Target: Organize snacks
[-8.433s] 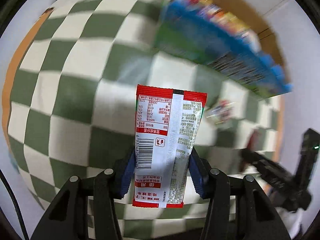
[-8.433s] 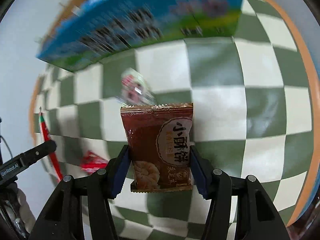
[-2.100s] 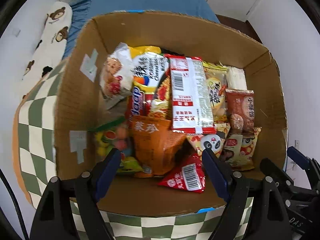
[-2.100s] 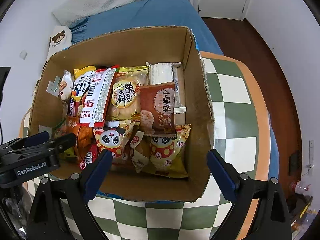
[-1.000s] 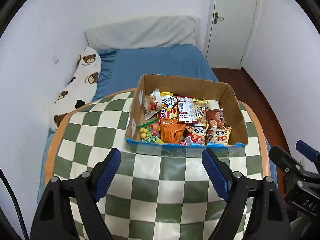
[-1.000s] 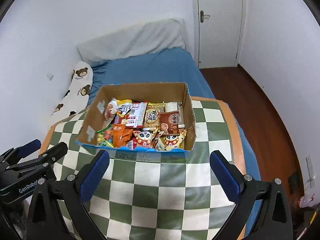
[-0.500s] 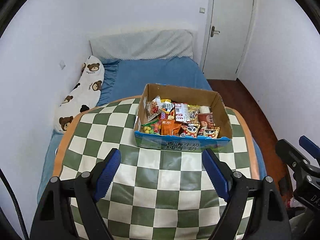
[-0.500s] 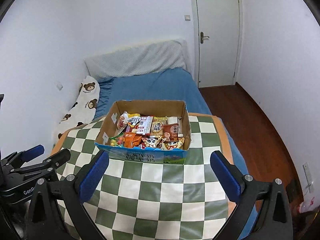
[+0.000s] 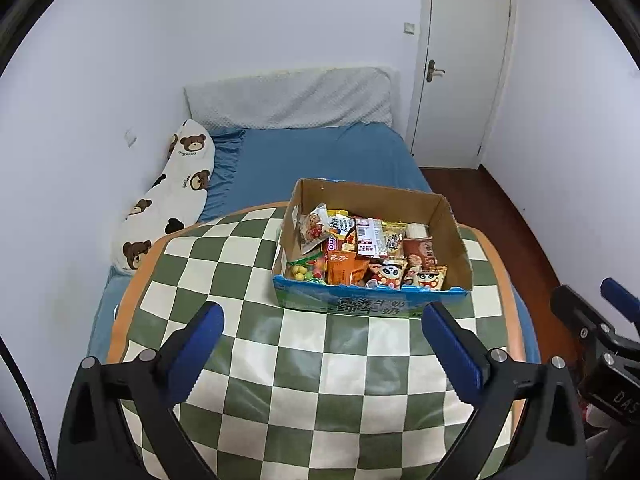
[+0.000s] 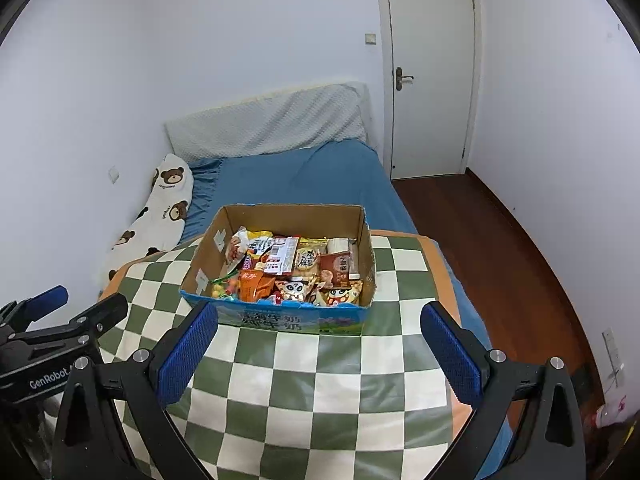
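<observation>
We have pulled both tongs back and up from the cardboard box [image 9: 372,248], which a moment ago filled each view and now sits well ahead of us on the checkered table [image 9: 240,264]. The left tongs [image 9: 326,350] and right tongs [image 10: 320,350] both stand wide apart and empty. The snacks [image 10: 296,270] all lie packed inside the box, and no packet shows on the cloth, so we judge the organizing finished. The left view shows the right tongs at its right edge; the right view shows the left tongs at its left edge and more of the wooden floor [image 10: 500,248].
</observation>
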Available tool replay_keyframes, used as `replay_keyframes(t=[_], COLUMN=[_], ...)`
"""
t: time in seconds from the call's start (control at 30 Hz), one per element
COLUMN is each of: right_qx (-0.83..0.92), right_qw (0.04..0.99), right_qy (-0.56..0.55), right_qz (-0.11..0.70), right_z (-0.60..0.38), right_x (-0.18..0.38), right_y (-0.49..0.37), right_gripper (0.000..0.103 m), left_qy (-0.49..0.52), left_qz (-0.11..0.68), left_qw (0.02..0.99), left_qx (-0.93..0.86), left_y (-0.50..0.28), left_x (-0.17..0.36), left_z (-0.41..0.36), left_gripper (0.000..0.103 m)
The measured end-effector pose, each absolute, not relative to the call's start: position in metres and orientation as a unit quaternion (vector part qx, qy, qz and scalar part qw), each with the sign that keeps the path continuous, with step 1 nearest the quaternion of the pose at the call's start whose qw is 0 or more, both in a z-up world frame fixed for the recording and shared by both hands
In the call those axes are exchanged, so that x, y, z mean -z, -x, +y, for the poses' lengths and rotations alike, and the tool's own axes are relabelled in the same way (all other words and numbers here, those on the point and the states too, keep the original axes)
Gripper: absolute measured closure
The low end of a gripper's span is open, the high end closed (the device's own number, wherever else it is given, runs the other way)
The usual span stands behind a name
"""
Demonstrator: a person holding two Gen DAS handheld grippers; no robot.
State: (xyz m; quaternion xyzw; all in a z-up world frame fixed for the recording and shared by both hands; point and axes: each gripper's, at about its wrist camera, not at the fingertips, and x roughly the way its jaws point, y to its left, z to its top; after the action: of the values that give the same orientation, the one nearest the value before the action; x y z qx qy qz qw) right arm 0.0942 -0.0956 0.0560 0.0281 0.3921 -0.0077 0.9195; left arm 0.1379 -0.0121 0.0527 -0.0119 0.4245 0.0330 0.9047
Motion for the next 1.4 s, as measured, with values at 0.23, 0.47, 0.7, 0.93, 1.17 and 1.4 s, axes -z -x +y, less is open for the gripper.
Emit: replay_keyframes(t=[0.23,0.47,0.7,0.93,1.17,1.4], right_qx=[0.029,0.044,0.052,0.056,0.058,0.057], right_qw=[0.918,0.91,0.902,0.897,0.891,0.89], right_qy=[-0.024,-0.025,-0.022,-0.017,-0.024,-0.024], right_qz=[0.396,0.412,0.428,0.438,0.449,0.452], right_z=[-0.101,-0.108,-0.111,-0.11,-0.113,-0.112], right_x=[-0.039,-0.017,0.0,0.01,0.019,0.02], right_y=[-0.12,-0.147,-0.167,-0.183,-0.192,-0.193], right_gripper=[0.0,0.0,0.0,0.0,0.0,0.0], left_qy=[0.004,-0.006,-0.015,-0.009,-0.006,-0.004], left_qz=[0.436,0.456,0.476,0.485,0.487,0.489], left_qw=[0.899,0.889,0.878,0.873,0.873,0.871], left_qx=[-0.04,-0.043,-0.038,-0.04,-0.044,-0.043], left_y=[-0.165,-0.194,-0.216,-0.229,-0.236,-0.239], left_x=[-0.032,-0.012,0.005,0.013,0.016,0.02], left_z=[-0.018,-0.022,-0.025,-0.025,-0.023,-0.022], left_gripper=[0.001,0.001,0.001,0.001,0.001,0.001])
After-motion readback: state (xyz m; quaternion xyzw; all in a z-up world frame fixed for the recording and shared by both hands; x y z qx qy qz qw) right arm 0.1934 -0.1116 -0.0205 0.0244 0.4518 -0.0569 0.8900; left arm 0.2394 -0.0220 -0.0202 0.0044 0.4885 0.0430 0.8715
